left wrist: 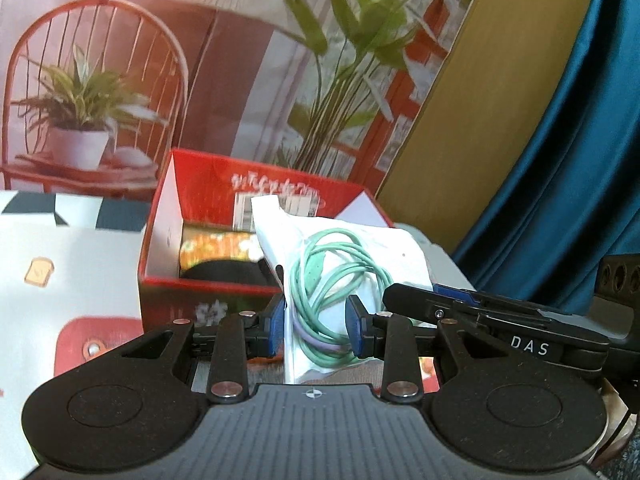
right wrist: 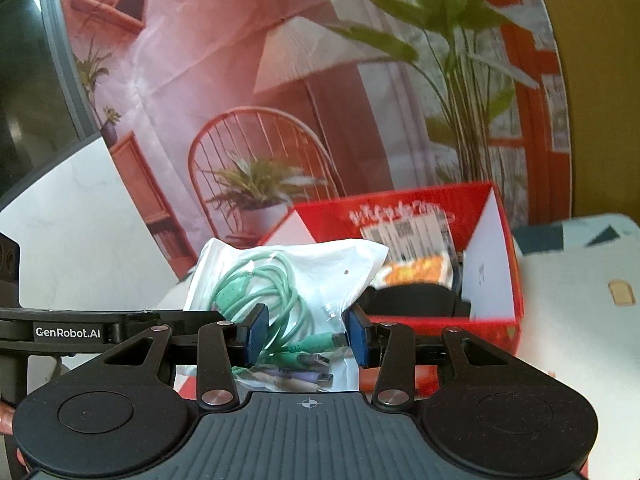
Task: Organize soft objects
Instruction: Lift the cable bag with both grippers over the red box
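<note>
A clear plastic bag with a coiled green cable (left wrist: 340,276) is held up between both grippers, just in front of an open red box (left wrist: 224,280). My left gripper (left wrist: 318,326) is shut on the bag's lower part, its blue pads (left wrist: 276,328) pressing either side. My right gripper (right wrist: 306,334) is shut on the same bag (right wrist: 288,280), near its green and purple plugs. The red box (right wrist: 496,312) holds an orange flowered packet (left wrist: 216,248) and a black soft item (left wrist: 228,270). The right gripper's body (left wrist: 500,320) shows in the left wrist view.
A white printed cloth (left wrist: 68,272) covers the table left of the box. A printed backdrop (left wrist: 200,60) with chair and plants stands behind. A blue curtain (left wrist: 560,160) hangs at the right. A white wall surface (right wrist: 80,216) is at the left in the right wrist view.
</note>
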The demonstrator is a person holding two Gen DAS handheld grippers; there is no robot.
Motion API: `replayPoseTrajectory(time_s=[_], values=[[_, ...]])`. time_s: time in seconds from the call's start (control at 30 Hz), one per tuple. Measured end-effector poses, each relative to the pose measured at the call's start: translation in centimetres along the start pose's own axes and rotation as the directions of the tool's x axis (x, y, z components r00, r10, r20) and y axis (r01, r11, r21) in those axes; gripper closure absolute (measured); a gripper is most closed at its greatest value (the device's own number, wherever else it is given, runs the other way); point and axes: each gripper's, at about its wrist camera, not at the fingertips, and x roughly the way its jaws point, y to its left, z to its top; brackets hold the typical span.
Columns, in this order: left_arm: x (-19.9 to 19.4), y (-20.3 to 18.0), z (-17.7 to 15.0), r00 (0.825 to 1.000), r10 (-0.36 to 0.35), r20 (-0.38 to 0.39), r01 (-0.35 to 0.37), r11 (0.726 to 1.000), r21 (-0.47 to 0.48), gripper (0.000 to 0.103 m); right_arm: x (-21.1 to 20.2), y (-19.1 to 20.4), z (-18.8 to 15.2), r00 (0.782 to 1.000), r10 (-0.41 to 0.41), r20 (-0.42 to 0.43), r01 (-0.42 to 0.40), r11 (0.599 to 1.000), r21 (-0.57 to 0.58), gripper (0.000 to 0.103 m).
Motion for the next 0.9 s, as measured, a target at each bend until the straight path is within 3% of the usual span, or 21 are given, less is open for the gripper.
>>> replayPoseTrajectory(time_s=[0.3, 0.53, 0.9], values=[[2.0, 0.1, 4.0, 1.000, 0.010, 0.027, -0.010, 1.000, 0.011, 0.069, 2.3, -0.6, 4.4, 1.000, -0.003, 0.026, 0.004, 0.999, -0.048, 0.064], [5.9, 1.0, 6.2, 1.000, 0.023, -0.004, -0.023, 1.000, -0.001, 0.069, 6.1, -2.6, 6.9, 1.000, -0.013, 0.006, 0.013, 0.998, -0.055, 0.063], [12.7, 4.4, 4.6, 0.985, 0.074, -0.155, -0.080, 0.996, -0.032, 0.069, 13.4, -6.2, 4.6, 0.989, -0.050, -0.140, 0.054, 0.998, 0.027, 0.064]])
